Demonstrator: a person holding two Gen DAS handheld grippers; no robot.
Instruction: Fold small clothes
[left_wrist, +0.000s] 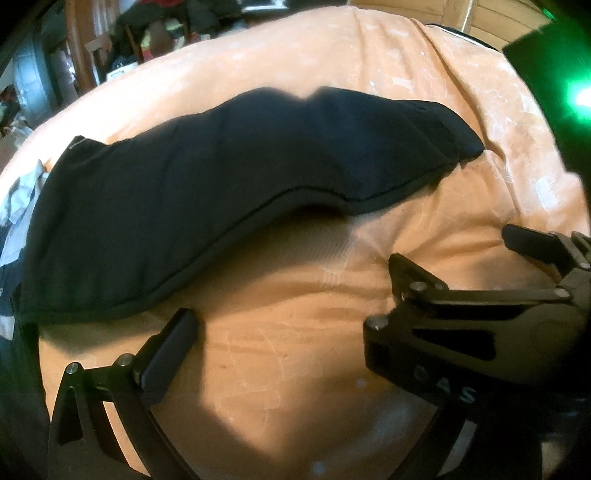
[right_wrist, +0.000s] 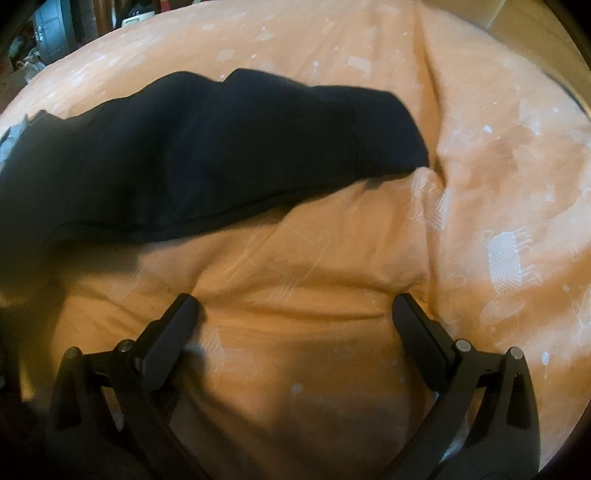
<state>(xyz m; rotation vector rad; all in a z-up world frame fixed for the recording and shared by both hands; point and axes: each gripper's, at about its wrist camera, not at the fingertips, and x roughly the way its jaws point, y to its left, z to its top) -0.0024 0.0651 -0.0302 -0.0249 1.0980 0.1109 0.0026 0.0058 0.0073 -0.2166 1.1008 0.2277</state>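
On the peach bedcover (right_wrist: 332, 258), your dark garment (right_wrist: 207, 155) lies folded lengthwise.
Your right gripper (right_wrist: 295, 314) and left gripper (left_wrist: 291, 325) hover nearby, fingers spread, holding nothing.

Peach bedcover (right_wrist: 332, 44); blurred clutter (left_wrist: 155, 33) beyond.

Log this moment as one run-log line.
left gripper open | right gripper open | dark garment folded on bedspread | untouched

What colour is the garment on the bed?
Dark navy, nearly black, plain; the garment shows best in the left wrist view.
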